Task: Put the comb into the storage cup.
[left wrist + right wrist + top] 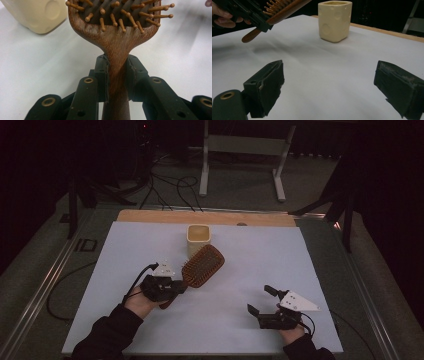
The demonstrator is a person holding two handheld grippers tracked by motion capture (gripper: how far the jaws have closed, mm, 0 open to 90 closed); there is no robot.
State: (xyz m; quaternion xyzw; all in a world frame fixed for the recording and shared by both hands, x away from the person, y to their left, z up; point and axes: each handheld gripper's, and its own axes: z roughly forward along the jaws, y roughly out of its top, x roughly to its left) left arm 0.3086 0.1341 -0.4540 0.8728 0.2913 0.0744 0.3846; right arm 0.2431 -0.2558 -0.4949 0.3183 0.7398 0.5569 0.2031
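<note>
The left gripper [172,287] held a wooden hairbrush [202,265] by its handle, lifted beside the cream cup [198,239]. The right gripper [262,301] rested with jaws spread, empty. Placing the brush in the cup likely remained.

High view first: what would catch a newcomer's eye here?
The wooden hairbrush, held off the white table sheet near its middle, its handle clamped in the left hand-held gripper with bristles up. Just behind the brush head stands a cream square cup, upright, open at the top. Toward the near right corner, the right hand-held gripper is open, with nothing between its jaws.
</note>
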